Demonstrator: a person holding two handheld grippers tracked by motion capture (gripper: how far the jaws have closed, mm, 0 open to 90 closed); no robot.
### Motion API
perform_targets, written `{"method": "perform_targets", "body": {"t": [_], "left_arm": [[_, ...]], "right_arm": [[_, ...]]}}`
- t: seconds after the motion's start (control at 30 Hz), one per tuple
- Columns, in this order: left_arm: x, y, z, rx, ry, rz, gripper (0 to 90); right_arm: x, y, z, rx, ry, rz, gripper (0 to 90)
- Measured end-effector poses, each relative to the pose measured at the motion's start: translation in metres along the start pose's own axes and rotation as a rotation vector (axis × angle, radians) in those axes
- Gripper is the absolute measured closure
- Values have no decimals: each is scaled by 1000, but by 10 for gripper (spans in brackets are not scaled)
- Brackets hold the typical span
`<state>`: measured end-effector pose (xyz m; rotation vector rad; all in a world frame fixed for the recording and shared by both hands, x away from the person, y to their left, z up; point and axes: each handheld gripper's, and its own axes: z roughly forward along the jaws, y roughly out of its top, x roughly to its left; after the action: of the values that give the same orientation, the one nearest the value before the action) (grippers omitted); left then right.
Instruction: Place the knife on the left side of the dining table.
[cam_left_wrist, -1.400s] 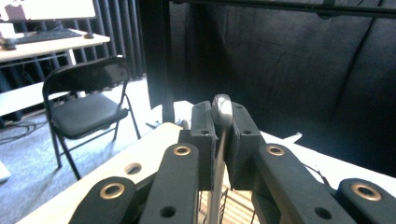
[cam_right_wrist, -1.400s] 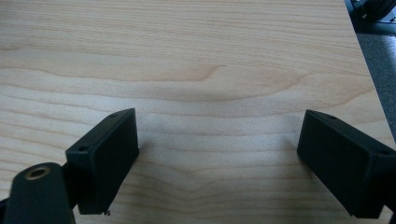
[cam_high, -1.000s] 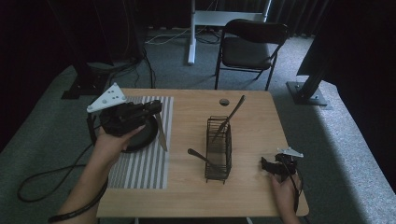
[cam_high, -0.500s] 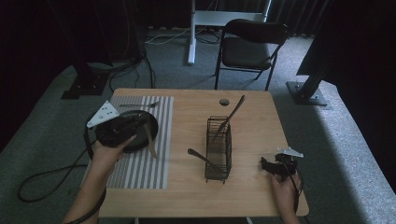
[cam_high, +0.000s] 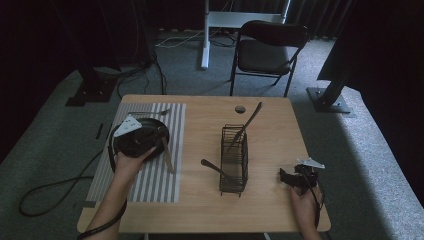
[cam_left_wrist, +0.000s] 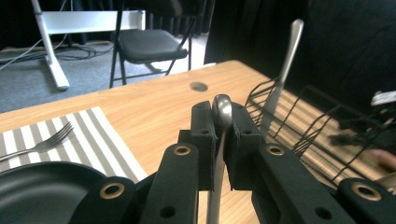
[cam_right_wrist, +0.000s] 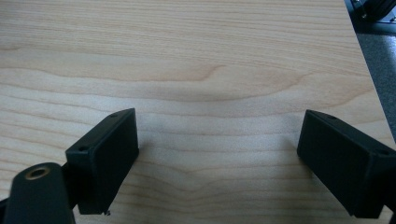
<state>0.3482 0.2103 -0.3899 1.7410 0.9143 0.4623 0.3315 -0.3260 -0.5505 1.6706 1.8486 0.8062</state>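
Your left gripper (cam_left_wrist: 223, 140) is clamped on a table knife (cam_high: 166, 155), its rounded metal handle end (cam_left_wrist: 222, 109) standing up between the two pads. In the high view the knife's blade slopes down toward you over the striped placemat (cam_high: 150, 185), just beside the right edge of the black plate (cam_high: 150, 125). Your gripper's body covers most of that plate, so you cannot tell whether anything lies on it. A fork (cam_left_wrist: 44, 142) lies flat on the placemat beyond the plate, apart from its rim.

Mid-table stands the black wire cutlery basket (cam_high: 234, 159). It holds two pieces: one long-handled utensil (cam_high: 247, 125) leaning out over the far rim, its head hidden inside the wires, and another utensil (cam_high: 212, 167) whose handle pokes out through the left side, low over the wooden table (cam_high: 270, 210).

Your right gripper (cam_high: 292, 177) sits low over the table's near right corner, well apart from the basket, jaws spread wide with bare wood between them.
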Motion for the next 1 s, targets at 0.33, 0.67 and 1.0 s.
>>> {"method": "perform_targets", "body": {"t": [0.33, 0.67, 1.0], "left_arm": [[3, -5, -1, -17, 18, -43, 833], [1, -6, -21, 23, 63, -41, 817], [15, -23, -58, 100, 163, -67, 772]], "right_arm": [[0, 0, 0, 0, 0, 1, 117], [0, 0, 0, 0, 0, -2, 117], [0, 0, 0, 0, 0, -2, 117]]}}
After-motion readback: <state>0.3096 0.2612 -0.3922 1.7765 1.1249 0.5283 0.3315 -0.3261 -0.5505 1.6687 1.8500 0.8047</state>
